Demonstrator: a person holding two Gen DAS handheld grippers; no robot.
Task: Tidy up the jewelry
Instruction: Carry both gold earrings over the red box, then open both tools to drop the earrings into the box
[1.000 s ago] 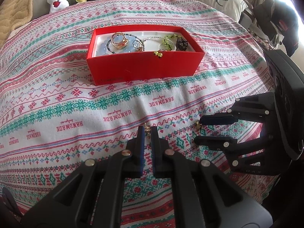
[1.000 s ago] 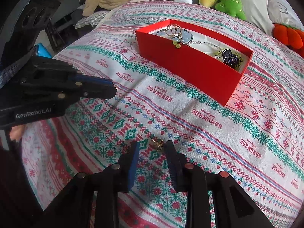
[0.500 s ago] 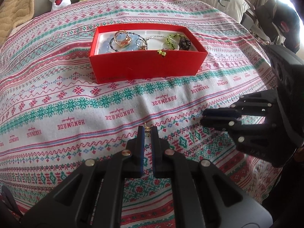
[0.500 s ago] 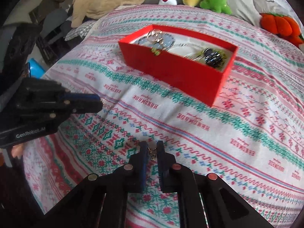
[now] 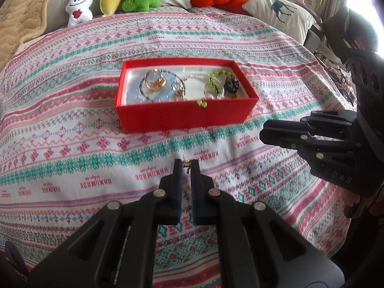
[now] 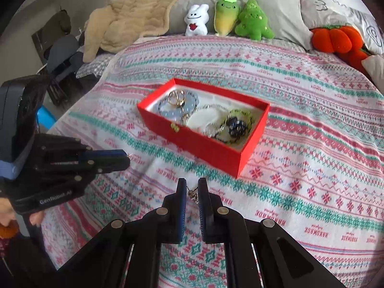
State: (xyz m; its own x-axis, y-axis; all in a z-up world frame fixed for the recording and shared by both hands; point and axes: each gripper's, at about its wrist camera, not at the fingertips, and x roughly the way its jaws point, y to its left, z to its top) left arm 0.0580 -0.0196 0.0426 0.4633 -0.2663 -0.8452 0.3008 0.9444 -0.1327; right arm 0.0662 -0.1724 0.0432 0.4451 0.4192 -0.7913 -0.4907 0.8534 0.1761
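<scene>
A red box (image 5: 184,117) lined in white sits on the patterned bedspread and holds gold rings (image 5: 154,80), bead bracelets and a dark beaded piece (image 5: 231,85); it also shows in the right wrist view (image 6: 204,146). My left gripper (image 5: 185,164) is shut on a small gold earring (image 5: 186,165), held above the bedspread in front of the box. My right gripper (image 6: 192,187) is shut on another small gold earring (image 6: 192,195), lifted off the cloth near the box's front right corner. A green clover charm (image 5: 202,103) hangs on the box's front rim.
Plush toys (image 5: 80,6) and pillows (image 5: 279,12) line the far edge of the bed. A beige blanket (image 6: 134,16) lies at the back left. The bed edge drops off at the left in the right wrist view, with chairs (image 6: 62,57) beyond.
My right gripper closed on its earring and lifted it. Both grippers rose and moved toward the box.
</scene>
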